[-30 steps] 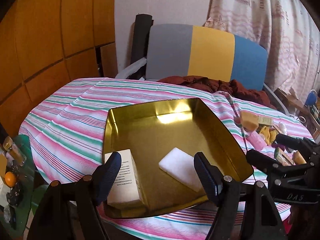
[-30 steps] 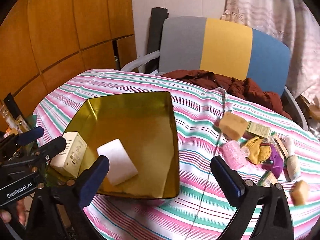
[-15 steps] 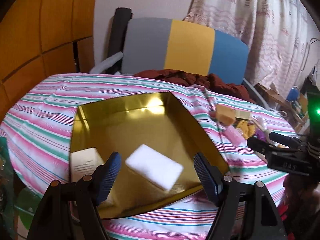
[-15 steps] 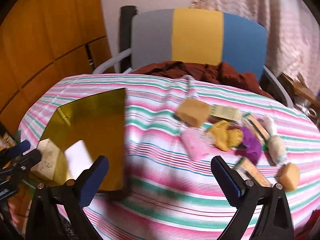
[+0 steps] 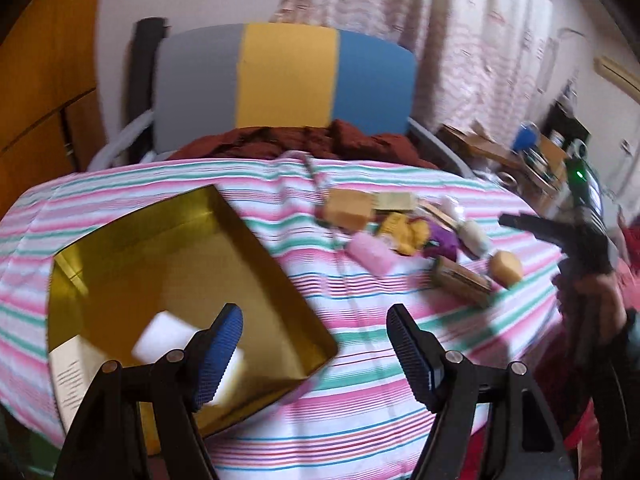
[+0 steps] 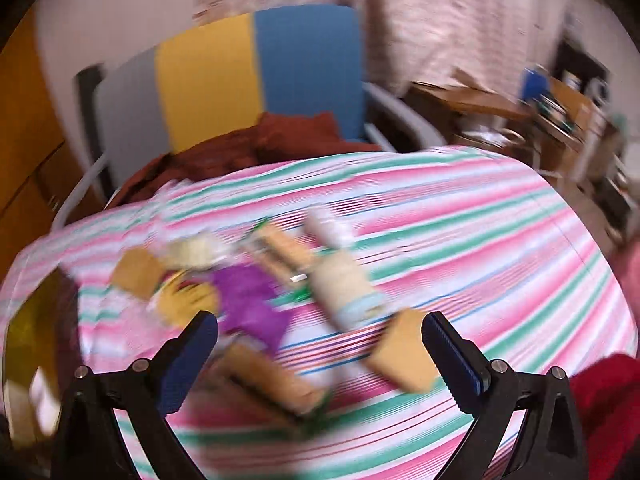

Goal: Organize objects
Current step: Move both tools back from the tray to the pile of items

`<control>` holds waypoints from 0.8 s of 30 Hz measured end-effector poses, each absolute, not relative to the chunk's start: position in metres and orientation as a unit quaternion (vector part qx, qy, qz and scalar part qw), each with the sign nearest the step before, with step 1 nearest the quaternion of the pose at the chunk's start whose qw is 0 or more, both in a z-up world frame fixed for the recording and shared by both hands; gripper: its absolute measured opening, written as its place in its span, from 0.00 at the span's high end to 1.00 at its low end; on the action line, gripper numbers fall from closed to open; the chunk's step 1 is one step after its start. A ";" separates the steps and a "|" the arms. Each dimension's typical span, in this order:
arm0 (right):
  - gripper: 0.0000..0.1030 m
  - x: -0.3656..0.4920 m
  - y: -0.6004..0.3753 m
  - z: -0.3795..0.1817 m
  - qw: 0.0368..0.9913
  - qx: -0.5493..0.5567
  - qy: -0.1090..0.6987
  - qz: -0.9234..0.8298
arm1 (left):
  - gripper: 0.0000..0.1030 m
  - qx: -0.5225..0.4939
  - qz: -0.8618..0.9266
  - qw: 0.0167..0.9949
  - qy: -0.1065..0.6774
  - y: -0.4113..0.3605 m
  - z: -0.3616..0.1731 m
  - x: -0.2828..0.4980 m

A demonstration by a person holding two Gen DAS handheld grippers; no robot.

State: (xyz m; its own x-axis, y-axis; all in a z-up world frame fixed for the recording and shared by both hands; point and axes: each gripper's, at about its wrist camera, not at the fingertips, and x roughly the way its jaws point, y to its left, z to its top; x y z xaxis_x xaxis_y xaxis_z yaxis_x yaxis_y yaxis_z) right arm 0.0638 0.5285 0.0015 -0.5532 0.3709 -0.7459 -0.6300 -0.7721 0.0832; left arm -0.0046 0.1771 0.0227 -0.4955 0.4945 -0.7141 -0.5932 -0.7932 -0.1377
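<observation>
Pile (image 6: 256,280) smeared by blur, tin (image 6: 36,332) cut off at left edge, labels unreadable.

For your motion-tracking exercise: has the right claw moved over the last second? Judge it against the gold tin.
Yes. The right claw has swung to the right: the gold tin, earlier central in its view, now sits at the left edge, and the claw hangs over the loose items.

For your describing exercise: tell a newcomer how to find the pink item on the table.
Start at the striped tablecloth, with the gold tray at its left. To the tray's right lies a cluster of small items; the pink block sits on the cluster's near left edge. It is the only pink one, beside yellow and purple pieces.
</observation>
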 end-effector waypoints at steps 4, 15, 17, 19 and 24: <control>0.00 0.085 0.564 -0.006 0.318 -0.339 0.256 0.848 | 0.27 -0.404 0.840 0.351 0.089 0.217 0.016 0.000; 0.00 0.097 0.576 -0.006 0.293 -0.311 0.313 0.848 | 0.30 -0.514 0.752 0.403 0.084 0.327 -0.029 -0.002; 0.00 0.099 0.577 -0.004 0.291 -0.300 0.317 0.851 | 0.30 -0.539 0.737 0.402 0.071 0.341 -0.037 -0.006; 0.00 0.102 0.580 -0.003 0.293 -0.289 0.323 0.852 | 0.30 -0.570 0.718 0.397 0.053 0.360 -0.048 -0.011; 0.00 0.109 0.587 -0.003 0.284 -0.271 0.350 0.850 | 0.32 -0.612 0.690 0.385 0.029 0.395 -0.065 -0.018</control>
State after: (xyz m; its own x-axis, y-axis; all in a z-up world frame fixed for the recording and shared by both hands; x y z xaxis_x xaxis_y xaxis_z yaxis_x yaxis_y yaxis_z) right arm 0.1087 0.5869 -0.0025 -0.6914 0.2928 -0.6604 -0.6729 -0.5936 0.4414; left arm -0.0184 0.3951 -0.0651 0.0463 0.4952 -0.8676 -0.5667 -0.7022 -0.4310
